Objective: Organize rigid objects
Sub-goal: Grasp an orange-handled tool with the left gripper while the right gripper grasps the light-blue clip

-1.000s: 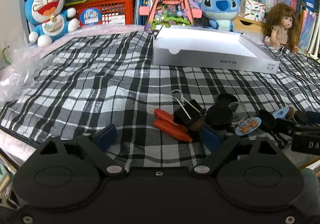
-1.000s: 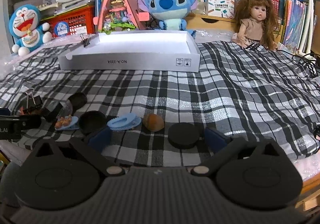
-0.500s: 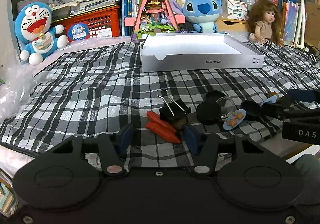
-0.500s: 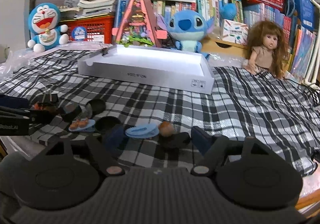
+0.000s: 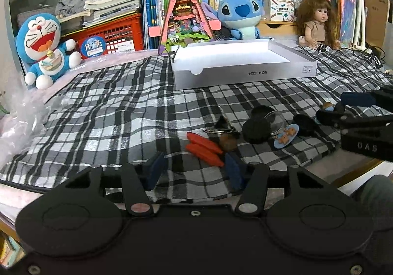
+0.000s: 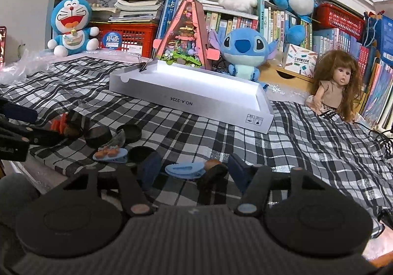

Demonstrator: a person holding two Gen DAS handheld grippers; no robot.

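Two orange clips (image 5: 205, 148) between left gripper (image 5: 194, 170) pads, untouched

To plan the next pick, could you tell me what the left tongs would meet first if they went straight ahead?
Probably the orange carrot-shaped pieces, lying just ahead between the left tongs; the brown nut sits right behind them. Depth is uncertain.

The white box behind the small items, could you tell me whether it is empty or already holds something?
Apparently empty: the white box shows a bare white floor in both views, with only a binder clip fastened on its rim; the near wall hides a strip.
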